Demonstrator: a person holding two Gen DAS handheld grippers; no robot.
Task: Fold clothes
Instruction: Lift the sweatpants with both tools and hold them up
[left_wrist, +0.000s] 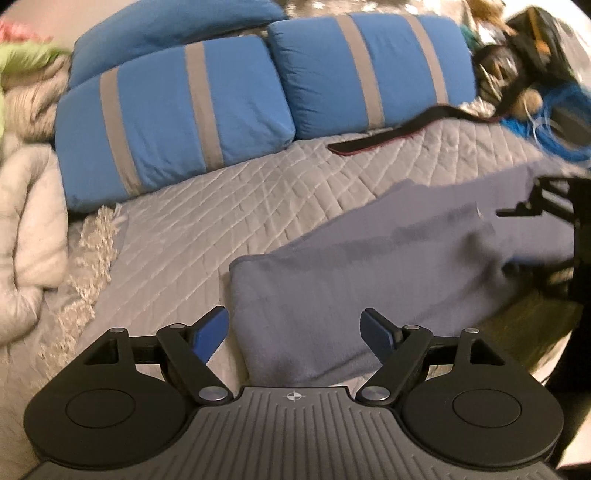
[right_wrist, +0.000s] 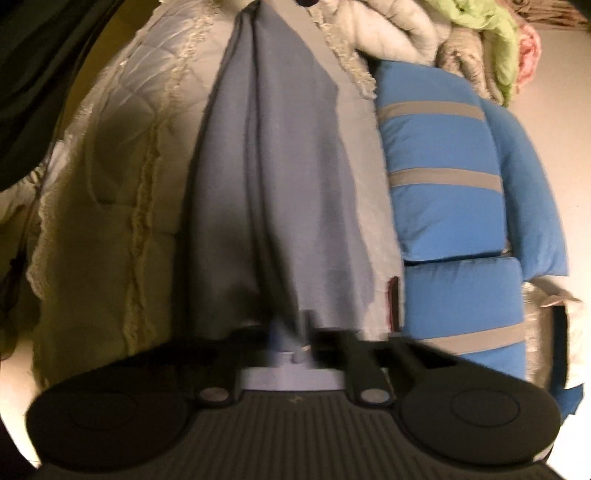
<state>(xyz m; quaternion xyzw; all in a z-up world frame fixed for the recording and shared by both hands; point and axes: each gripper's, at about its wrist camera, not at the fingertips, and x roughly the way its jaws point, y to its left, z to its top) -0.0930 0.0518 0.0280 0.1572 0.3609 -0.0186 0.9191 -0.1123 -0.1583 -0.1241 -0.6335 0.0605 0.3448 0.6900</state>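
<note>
A grey-blue garment (left_wrist: 369, 258) lies spread on the quilted bed, with a folded corner close to me. My left gripper (left_wrist: 293, 321) hovers over that near corner, its blue-padded fingers (left_wrist: 212, 332) wide apart with nothing pressed between them. My right gripper (left_wrist: 517, 211) shows at the right edge of the left wrist view, at the garment's far end. In the right wrist view the garment (right_wrist: 273, 166) stretches away in long folds, and the right gripper (right_wrist: 293, 332) is shut on its bunched end. The picture there is blurred.
Two blue pillows with grey stripes (left_wrist: 177, 118) (left_wrist: 369, 70) lean along the back of the grey quilt (left_wrist: 221, 206). A dark strap (left_wrist: 388, 133) lies beyond the garment. Cream blankets (left_wrist: 26, 221) pile up on the left. Dark clutter (left_wrist: 524, 55) fills the back right.
</note>
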